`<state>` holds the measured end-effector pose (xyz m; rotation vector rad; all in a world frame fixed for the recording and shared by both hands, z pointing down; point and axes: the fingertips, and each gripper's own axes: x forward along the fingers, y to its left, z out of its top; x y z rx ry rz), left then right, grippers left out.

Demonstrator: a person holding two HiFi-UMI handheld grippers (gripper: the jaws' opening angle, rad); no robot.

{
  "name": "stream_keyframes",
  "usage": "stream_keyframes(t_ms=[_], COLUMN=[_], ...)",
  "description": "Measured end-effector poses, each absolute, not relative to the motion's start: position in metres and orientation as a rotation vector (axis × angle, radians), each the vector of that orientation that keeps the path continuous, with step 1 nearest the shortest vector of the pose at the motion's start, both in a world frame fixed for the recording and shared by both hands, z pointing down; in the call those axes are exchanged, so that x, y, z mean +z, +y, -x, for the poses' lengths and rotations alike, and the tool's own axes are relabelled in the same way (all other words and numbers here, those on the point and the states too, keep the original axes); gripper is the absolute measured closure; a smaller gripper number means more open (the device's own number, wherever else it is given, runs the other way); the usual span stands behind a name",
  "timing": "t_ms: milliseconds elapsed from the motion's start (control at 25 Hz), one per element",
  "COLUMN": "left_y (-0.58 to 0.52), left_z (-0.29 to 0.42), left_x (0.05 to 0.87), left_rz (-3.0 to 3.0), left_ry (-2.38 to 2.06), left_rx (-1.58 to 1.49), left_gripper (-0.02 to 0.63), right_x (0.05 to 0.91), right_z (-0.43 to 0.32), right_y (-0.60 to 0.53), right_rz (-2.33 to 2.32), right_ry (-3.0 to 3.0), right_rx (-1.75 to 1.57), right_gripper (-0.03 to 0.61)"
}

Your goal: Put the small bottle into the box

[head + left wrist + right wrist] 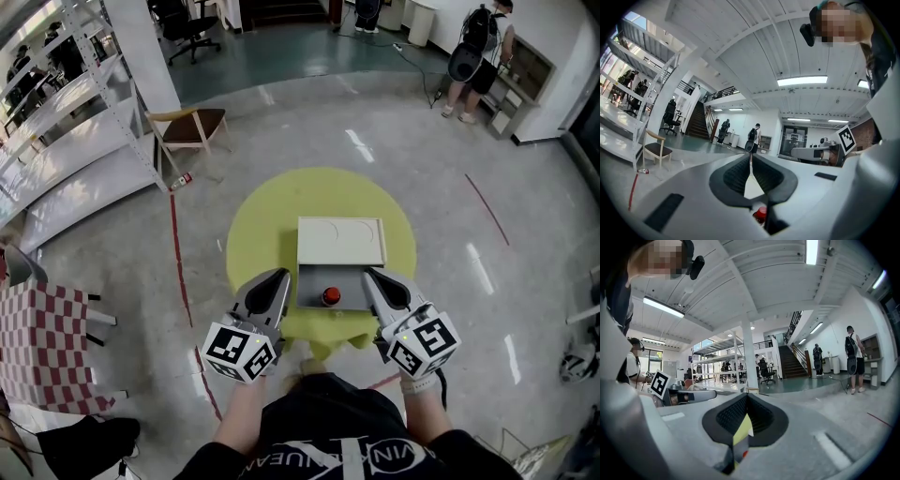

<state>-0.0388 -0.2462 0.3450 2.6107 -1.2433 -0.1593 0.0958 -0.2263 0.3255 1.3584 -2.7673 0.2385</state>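
Observation:
The small bottle (330, 296), dark with a red cap, stands inside the open grey box (305, 289) on the round yellow table (253, 234). The box's pale lid (340, 241) lies flat on the far side. My left gripper (281, 275) hangs at the box's left edge and my right gripper (368, 274) at its right edge, both raised above the table. Each is shut with nothing held. In the left gripper view the jaws (750, 157) meet at their tips and the red cap (761, 214) shows below them. In the right gripper view the shut jaws (747, 397) frame a sliver of yellow table (740, 434).
A wooden chair (192, 127) and metal shelving (66, 122) stand at the far left. A red-and-white checkered cloth (37, 347) is close on my left. A person with a backpack (478, 47) stands far right. Red tape lines (178, 253) cross the floor.

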Motion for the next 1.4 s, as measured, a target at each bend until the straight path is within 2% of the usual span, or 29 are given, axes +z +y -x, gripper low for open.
stream_keyframes(t_ms=[1400], left_y=[-0.251], left_z=[0.044], left_x=[0.362], left_rz=[-2.586], left_ry=[-1.208], left_rx=[-0.118], left_gripper=[0.591], right_x=[0.337], right_z=[-0.096], right_y=[-0.232], right_rz=[-1.394], right_ry=[-2.735], right_rx=[0.278], right_gripper=[0.572])
